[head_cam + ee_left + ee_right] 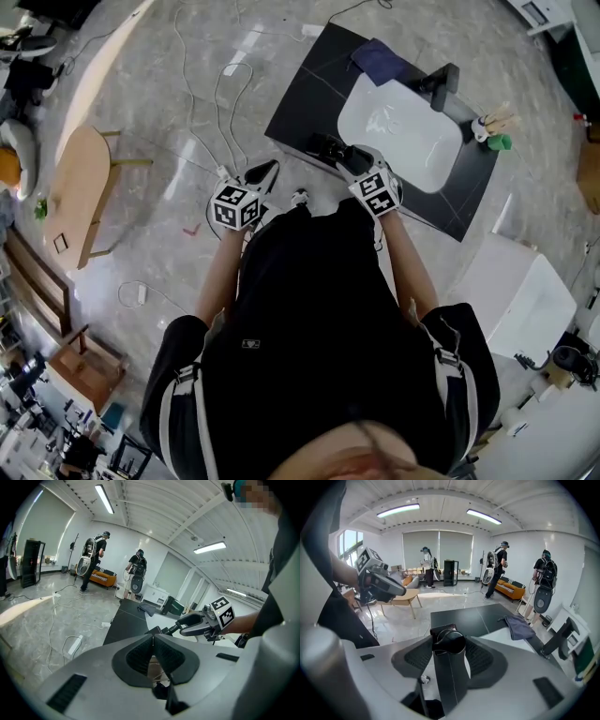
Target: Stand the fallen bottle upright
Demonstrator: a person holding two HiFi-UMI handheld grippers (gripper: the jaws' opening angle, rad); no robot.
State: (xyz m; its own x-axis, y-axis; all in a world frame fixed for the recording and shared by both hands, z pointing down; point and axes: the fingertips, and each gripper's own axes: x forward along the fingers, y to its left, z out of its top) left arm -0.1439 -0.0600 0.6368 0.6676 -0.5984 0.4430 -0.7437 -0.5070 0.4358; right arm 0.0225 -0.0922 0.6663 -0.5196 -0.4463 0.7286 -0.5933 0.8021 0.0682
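Black table (309,103), white basin (398,117), dark cloth (380,59)

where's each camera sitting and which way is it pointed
Head view: on the head, steeply down at counter, sink; torso, arms, left gripper, right gripper show.
Left gripper view: on that gripper, along its shut fingers; right gripper ahead.
Right gripper view: along fingers holding the dark bottle; left gripper upper left.
Both gripper views share the counter.

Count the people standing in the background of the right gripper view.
3. The first person stands before the window at the left, the second person by the orange sofa, the third person at the far right. Others may be hidden.
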